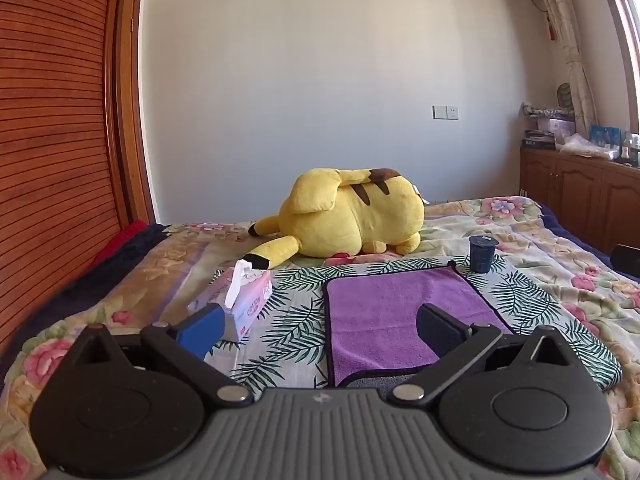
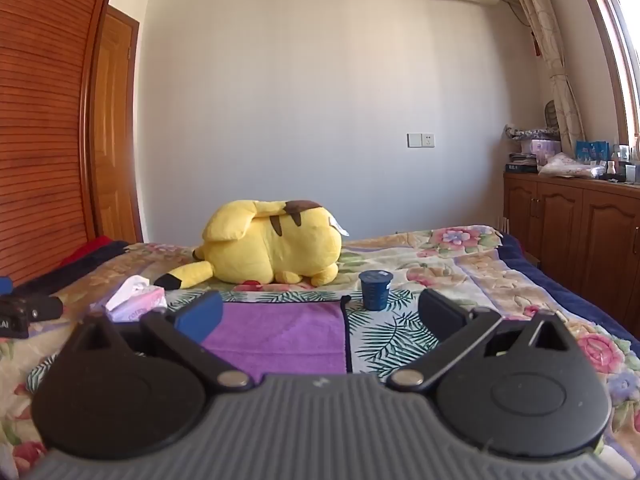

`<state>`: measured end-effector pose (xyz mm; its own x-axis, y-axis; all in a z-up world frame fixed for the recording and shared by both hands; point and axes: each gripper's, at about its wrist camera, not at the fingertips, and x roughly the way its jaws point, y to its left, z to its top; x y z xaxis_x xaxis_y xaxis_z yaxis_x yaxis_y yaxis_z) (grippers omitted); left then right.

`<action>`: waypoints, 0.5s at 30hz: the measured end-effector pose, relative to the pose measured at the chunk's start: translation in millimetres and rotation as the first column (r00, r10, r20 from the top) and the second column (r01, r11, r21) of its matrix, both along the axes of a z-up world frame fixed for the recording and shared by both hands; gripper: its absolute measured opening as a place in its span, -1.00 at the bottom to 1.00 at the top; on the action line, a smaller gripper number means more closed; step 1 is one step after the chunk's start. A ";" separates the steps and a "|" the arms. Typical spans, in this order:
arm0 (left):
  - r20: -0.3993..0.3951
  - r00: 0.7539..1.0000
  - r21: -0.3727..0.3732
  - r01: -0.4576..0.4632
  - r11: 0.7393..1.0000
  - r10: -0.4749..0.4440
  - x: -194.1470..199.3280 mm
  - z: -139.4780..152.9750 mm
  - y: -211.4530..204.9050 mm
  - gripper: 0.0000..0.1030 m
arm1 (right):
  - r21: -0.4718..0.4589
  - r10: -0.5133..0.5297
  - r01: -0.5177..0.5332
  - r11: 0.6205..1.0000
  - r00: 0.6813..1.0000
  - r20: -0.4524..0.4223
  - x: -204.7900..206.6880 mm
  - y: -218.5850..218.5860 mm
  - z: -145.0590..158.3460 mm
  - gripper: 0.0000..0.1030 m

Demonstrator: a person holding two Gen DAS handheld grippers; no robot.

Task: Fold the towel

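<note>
Towel (image 1: 396, 312), purple with dark trim, lies flat on a leaf-print cloth (image 1: 288, 332) atop the floral bed (image 1: 520, 224). Yellow plush (image 1: 352, 216) sits at 12 o'clock beyond it, tissue box (image 1: 240, 300) at 9 o'clock, blue cup (image 1: 483, 253) at 1 o'clock. Left gripper (image 1: 320, 328) and right gripper (image 2: 320, 312) both hover spread wide, holding nothing.

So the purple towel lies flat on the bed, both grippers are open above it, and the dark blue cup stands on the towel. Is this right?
Not quite. The dark blue cup stands beside the purple towel's far right corner, on the leaf-print cloth, as the left wrist view shows. The towel does lie flat, and the left gripper and right gripper are open.
</note>
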<state>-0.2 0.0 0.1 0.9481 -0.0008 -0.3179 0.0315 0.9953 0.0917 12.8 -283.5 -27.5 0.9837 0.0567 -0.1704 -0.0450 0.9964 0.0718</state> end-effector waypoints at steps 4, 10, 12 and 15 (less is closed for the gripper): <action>-0.001 1.000 -0.014 0.002 1.000 -0.002 -0.3 0.4 0.9 0.63 | -0.001 0.001 -0.001 1.000 1.000 0.009 -0.2 0.0 0.0 1.00; 0.002 1.000 -0.009 -0.007 1.000 0.007 0.4 2.1 2.8 0.63 | -0.001 0.001 -0.001 1.000 1.000 0.011 -0.5 0.1 0.0 1.00; 0.006 1.000 -0.006 -0.009 1.000 0.009 0.0 2.2 2.4 0.63 | 0.000 0.001 -0.001 1.000 1.000 0.011 -0.6 0.4 -0.1 1.00; 0.003 1.000 -0.008 -0.007 1.000 0.007 2.6 3.3 4.6 0.63 | -0.001 0.000 0.000 1.000 1.000 0.011 -0.6 0.9 -0.1 1.00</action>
